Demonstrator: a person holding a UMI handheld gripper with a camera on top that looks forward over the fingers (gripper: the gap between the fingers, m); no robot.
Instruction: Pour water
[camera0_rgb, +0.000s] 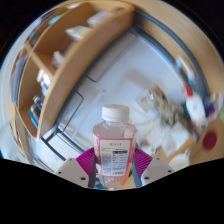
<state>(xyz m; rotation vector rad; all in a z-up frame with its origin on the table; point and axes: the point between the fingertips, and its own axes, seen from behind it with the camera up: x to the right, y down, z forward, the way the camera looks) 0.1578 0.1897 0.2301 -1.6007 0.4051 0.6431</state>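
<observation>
Wooden shelving (75, 55) fills the background, tilted hard in this view, with a pale worktop (130, 75) running below it. Over by the worktop's right edge there's a heap of clutter (165, 110) and a white spray bottle with a red top (193, 105), can't make out much more than that.

Main thing: a clear bottle (114, 145) with a white cap and pinkish liquid inside sits upright right between the fingers of the tongs (113, 165). The magenta pads (142, 160) hug both its sides, so I'd say the tongs are pinching the bottle, holding it at about label height.

Progress-wise, looks early to me. The cap seems to be on and the bottle isn't tipped at all. I also can't pick out a cup or glass to pour into, might be lost in that clutter. So the grab looks done, and the actual pouring is all still left.
</observation>
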